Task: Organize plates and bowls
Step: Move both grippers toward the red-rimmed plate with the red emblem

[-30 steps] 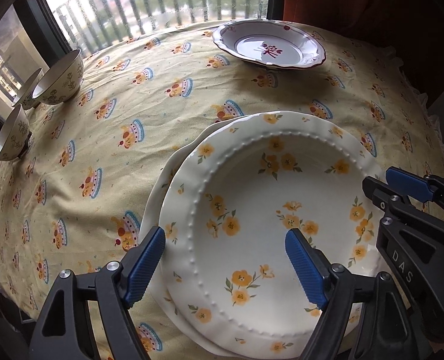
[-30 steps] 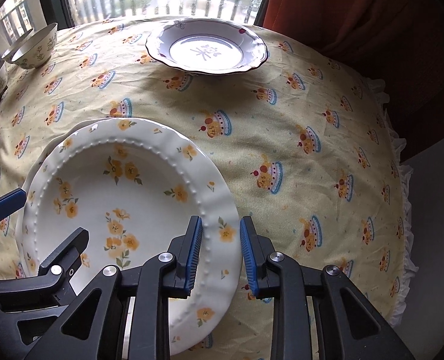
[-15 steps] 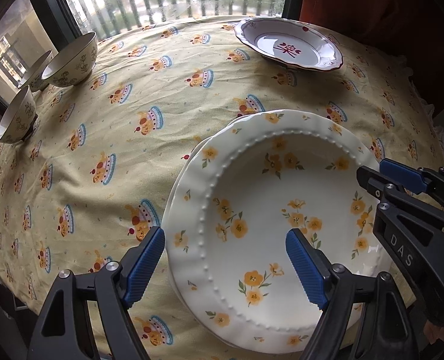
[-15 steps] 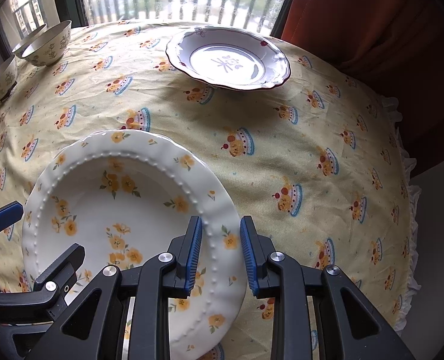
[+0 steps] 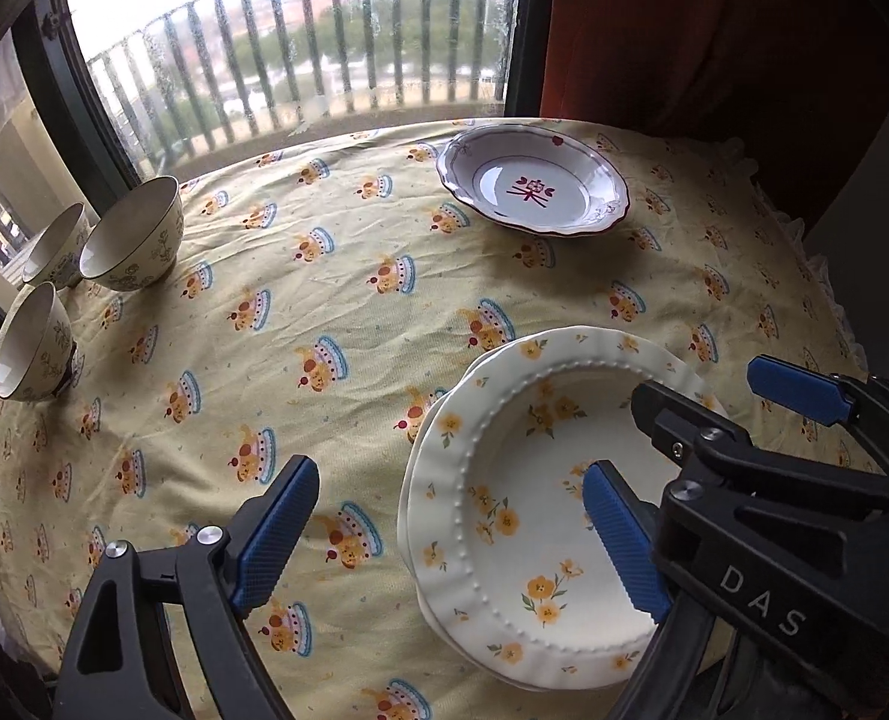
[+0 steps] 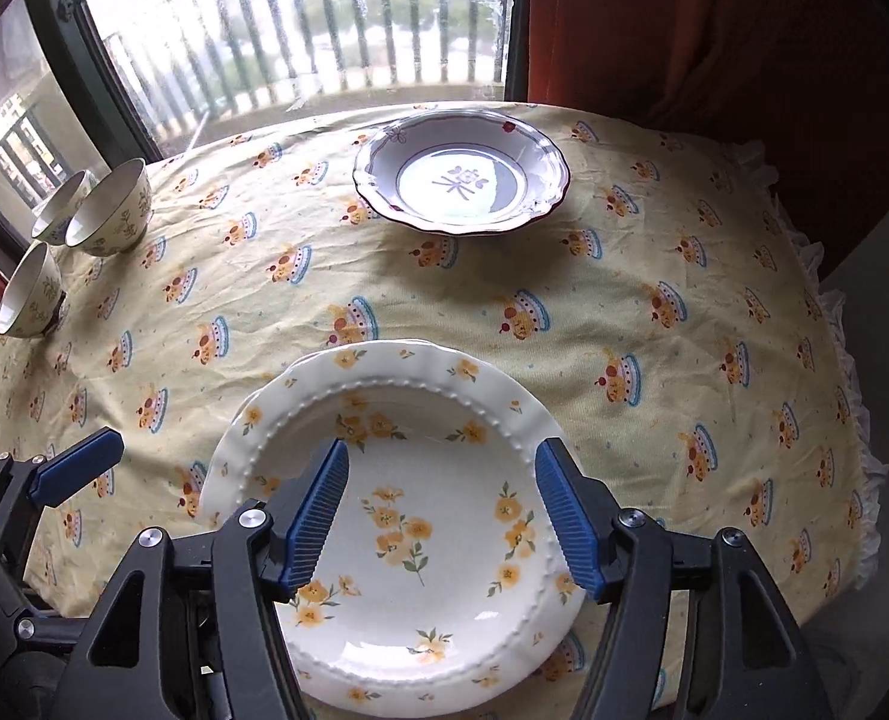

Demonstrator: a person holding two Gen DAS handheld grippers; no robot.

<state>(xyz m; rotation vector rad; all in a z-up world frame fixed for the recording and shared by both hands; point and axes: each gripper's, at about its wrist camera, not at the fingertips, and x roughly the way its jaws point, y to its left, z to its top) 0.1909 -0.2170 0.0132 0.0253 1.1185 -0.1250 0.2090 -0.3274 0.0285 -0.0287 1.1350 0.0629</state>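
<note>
Three bowls [image 5: 90,276] cluster at the table's [image 5: 336,300] far left edge. The left gripper [image 5: 450,540] and right gripper [image 6: 444,516] hover, jaws opening and empty, above the yellow-flowered plates [image 6: 396,540] stacked at the near edge; a red-rimmed plate [image 5: 531,189] sits at the far edge.

Both wrist cameras looked steeply down from close above the table's near edge, facing the window [image 5: 300,48]. They shared the yellow-flowered plate [image 5: 504,516] [image 6: 420,516] (nearest), the red-rimmed plate [image 5: 531,189] and three bowls [image 6: 108,216].
</note>
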